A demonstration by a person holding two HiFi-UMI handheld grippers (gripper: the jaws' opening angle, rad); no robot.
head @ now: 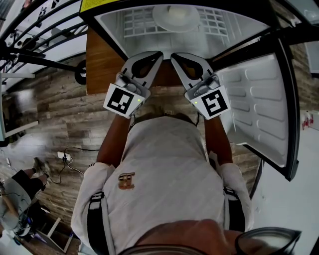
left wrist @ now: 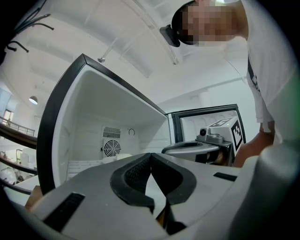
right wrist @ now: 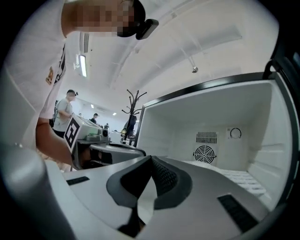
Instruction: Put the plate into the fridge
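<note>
A white plate (head: 177, 15) lies on the wire shelf (head: 214, 22) inside the open fridge, at the top of the head view. My two grippers are held side by side in front of the fridge opening, short of the plate and apart from it. The left gripper (head: 159, 54) has its jaws together with nothing between them; in the left gripper view its tips (left wrist: 151, 154) meet. The right gripper (head: 174, 56) is also shut and empty, and in its own view its tips (right wrist: 151, 158) touch. Each gripper shows in the other's view, the right gripper (left wrist: 201, 147) and the left gripper (right wrist: 117, 151).
The fridge door (head: 259, 104) stands swung open at the right. A brown wooden panel (head: 102, 60) lies left of the fridge. A round fan vent (right wrist: 204, 153) is on the fridge's back wall. A coat stand (right wrist: 133, 105) and people are far behind. Cables (head: 65, 157) lie on the wood floor.
</note>
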